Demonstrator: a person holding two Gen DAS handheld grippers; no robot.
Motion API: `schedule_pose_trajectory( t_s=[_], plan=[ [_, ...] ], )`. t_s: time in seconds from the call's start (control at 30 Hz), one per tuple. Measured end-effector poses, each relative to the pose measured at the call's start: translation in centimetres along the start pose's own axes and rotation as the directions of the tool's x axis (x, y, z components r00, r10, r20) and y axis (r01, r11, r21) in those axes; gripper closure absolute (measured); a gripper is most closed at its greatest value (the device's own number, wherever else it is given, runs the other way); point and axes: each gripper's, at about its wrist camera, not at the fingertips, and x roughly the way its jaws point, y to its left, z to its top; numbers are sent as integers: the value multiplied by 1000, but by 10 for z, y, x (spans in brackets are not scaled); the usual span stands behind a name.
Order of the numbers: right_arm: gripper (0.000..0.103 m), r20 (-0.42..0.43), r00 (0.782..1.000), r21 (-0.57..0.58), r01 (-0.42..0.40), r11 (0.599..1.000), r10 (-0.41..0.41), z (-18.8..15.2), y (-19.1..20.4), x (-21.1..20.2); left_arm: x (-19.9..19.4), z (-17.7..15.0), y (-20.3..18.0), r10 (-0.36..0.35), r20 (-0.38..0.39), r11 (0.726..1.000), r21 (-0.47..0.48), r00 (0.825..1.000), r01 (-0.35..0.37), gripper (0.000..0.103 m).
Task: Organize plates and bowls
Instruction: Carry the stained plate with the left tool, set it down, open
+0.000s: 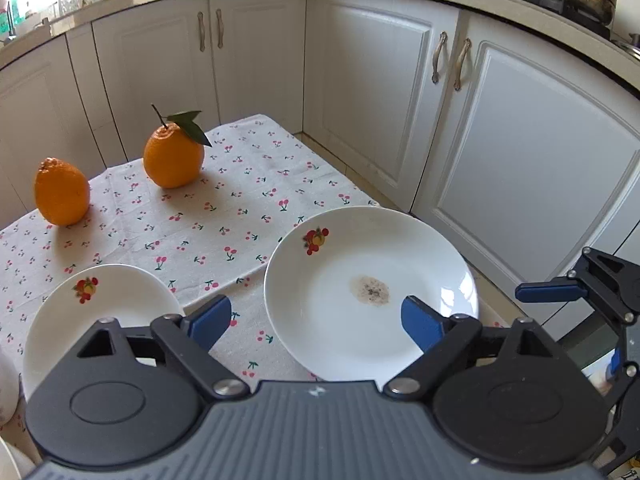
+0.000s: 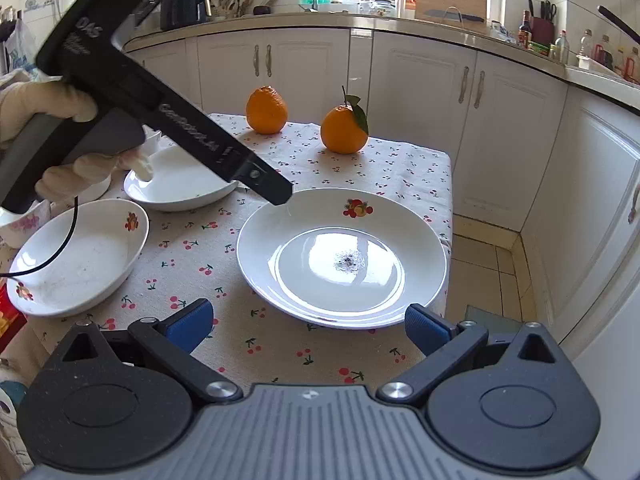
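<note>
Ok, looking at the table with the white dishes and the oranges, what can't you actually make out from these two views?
- Left wrist view: the small white fruit-print plate is half hidden behind the left gripper.
- Right wrist view: the white bowls behind the gloved hand are mostly covered by it and the black handle.
- Right wrist view: the shallow white oval dish is crossed by a black cable.
- Both views: the speckled residue on the large white round plate is too small to identify.
</note>
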Motion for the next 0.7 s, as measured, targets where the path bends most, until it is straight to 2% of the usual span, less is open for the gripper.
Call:
schedule_pose_trajectory(
  t_s=[0.17, 0.3, 0.4, 0.7],
  plan=[
    [0, 20, 1000, 55, 22, 998, -23, -5, 14, -13, -47, -28, -13, 27, 58, 999, 23, 998, -28, 9],
    [0, 30, 999, 36, 28, 999, -29, -9, 31, -21, -76, -57, -20, 46, 109, 999, 16, 993, -48, 7],
    [0, 39, 999, 18, 32, 999, -33, -11, 42, -27, -91, -80, -21, 48, 127, 999, -22, 991, -46, 7],
    [0, 60, 998, 2, 34, 999, -35, -15, 72, -35, -121, -151, -21, 143, 176, 990, -35, 974, -138, 7]
  ],
)
